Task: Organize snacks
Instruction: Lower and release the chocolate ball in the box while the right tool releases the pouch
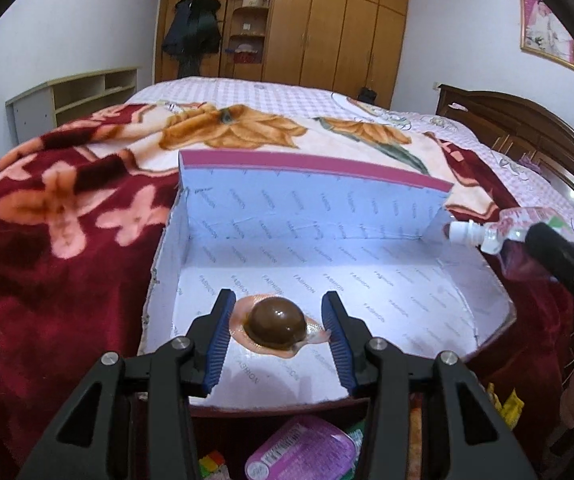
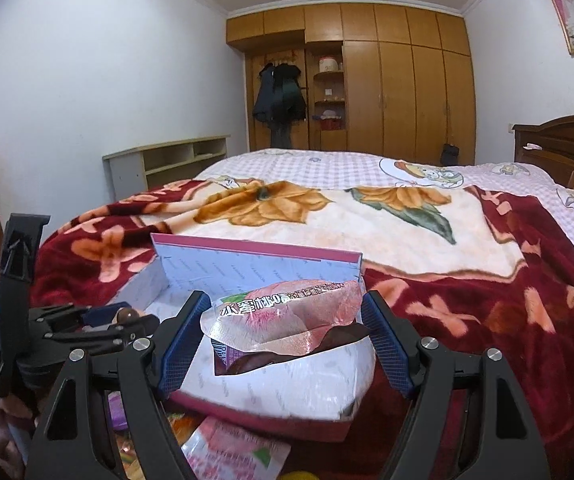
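On the left, the left tongs (image 1: 277, 334) clamp a small jelly cup with a glossy brown dome and a thin pink foil rim (image 1: 277, 327), pads pressing on the rim edges, above the floor of the open white cardboard box with a magenta edge (image 1: 287, 216). It looks light and stiff at the dome but slick; the rim is the surer hold. Further right, the right tongs (image 2: 285, 330) stand wide around a soft pink peach-printed drink pouch with a white cap (image 2: 283, 312), gripped across its body over the box's right side. That pouch likely sags and crinkles, so holding mid-body suits it. More packets lie below the box's near edge. Everything sits on a dark red floral fleece blanket (image 1: 67, 216) covering a bed with a pink checked sheet; wooden wardrobes line the far wall.
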The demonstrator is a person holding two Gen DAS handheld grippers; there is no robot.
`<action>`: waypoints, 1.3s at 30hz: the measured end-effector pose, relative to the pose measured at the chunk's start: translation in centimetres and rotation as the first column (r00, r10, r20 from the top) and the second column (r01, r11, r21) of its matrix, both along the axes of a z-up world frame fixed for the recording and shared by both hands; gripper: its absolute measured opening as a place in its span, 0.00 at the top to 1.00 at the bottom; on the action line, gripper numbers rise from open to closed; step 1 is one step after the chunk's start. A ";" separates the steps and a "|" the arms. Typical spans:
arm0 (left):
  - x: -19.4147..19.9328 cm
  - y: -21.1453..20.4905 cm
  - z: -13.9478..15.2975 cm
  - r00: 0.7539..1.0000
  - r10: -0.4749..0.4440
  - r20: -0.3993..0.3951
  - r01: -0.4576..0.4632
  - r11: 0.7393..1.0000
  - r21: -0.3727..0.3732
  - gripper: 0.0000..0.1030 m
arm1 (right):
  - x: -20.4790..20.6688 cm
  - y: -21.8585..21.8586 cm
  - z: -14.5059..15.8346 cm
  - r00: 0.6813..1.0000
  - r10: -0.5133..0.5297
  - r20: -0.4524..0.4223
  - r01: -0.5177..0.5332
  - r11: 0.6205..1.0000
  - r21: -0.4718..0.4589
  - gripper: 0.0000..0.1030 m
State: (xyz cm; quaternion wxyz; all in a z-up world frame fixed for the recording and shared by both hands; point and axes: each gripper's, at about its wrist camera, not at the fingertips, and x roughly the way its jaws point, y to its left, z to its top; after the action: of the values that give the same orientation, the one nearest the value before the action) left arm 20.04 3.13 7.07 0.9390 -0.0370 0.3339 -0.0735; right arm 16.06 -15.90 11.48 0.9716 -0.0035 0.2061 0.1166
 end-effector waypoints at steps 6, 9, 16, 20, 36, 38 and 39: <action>1.3 0.1 -1.2 0.999 0.013 -0.034 -0.013 1.000 0.007 0.54 | 3.2 0.7 -1.2 0.999 0.002 -0.045 -0.003 1.000 -0.014 0.23; 1.4 -0.1 -1.4 0.999 0.021 -0.033 -0.020 0.999 0.027 0.54 | 4.6 0.9 -1.8 0.998 0.000 -0.069 -0.001 1.000 -0.010 0.23; 1.8 -0.8 -1.8 0.999 0.030 -0.032 -0.027 0.997 0.076 0.53 | 6.9 1.5 -3.6 0.992 0.005 -0.129 -0.010 0.999 -0.037 0.23; 1.8 -1.2 -2.0 0.999 0.023 -0.034 -0.019 0.995 0.100 0.48 | 7.1 1.4 -4.3 0.988 0.005 -0.156 -0.011 0.999 -0.034 0.22; 0.8 -0.8 -0.8 1.000 0.026 -0.009 -0.024 0.995 0.102 0.46 | 7.2 0.5 -5.3 0.976 0.008 -0.218 -0.004 1.000 0.021 0.15; 0.5 -0.7 -0.6 1.000 0.026 -0.009 -0.025 0.995 0.098 0.46 | 7.0 0.6 -5.2 0.977 0.011 -0.214 -0.008 1.000 0.017 0.15; 0.3 -0.6 -0.5 1.000 0.025 -0.008 -0.024 0.995 0.097 0.46 | 6.9 0.6 -5.1 0.977 0.013 -0.211 -0.010 1.000 0.013 0.15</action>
State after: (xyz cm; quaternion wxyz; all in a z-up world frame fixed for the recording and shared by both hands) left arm 20.38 2.52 6.61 0.9391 0.0040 0.3407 -0.0454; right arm 22.98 -15.25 6.36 0.9435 0.0135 0.3075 0.1231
